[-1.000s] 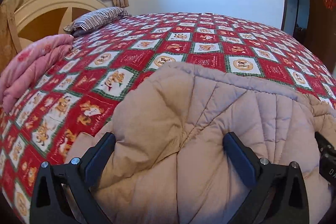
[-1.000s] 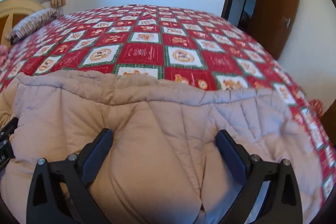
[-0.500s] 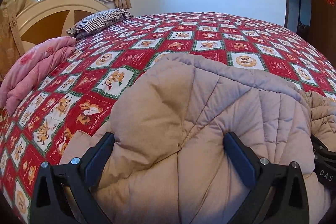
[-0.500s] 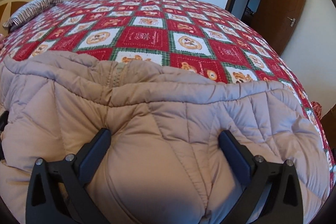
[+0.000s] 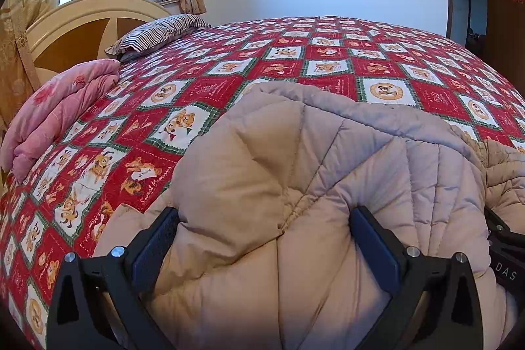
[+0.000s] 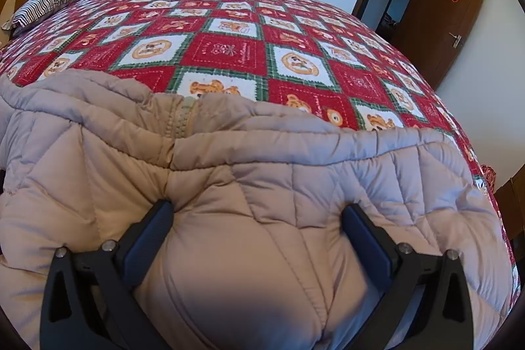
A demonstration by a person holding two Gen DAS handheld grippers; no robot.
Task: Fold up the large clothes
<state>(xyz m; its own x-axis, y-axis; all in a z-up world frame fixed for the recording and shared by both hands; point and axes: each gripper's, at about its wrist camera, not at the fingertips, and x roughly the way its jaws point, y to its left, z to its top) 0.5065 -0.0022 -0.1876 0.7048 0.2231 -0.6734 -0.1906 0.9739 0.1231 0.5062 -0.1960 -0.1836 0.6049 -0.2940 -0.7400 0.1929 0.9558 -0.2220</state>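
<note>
A large beige quilted puffer coat (image 5: 328,173) lies bunched on the near part of the bed; it also fills the lower right wrist view (image 6: 262,173), where its zipper (image 6: 183,120) shows at the far hem. My left gripper (image 5: 262,218) has its jaws wide, with a thick fold of the coat bulging between the pads. My right gripper (image 6: 256,212) is likewise wide with a bulge of the coat between its pads. The right gripper's body (image 5: 505,255) shows at the right edge of the left wrist view.
A red and green patchwork bedspread (image 5: 295,68) covers the bed. A folded pink quilt (image 5: 55,113) and a striped pillow (image 5: 157,31) lie at the headboard (image 5: 82,22) on the left. A brown door (image 6: 439,9) stands at the far right.
Both grippers have risen and moved forward over the bed with the coat; its far edge now lies further up the bedspread and the zipper has come into view.
</note>
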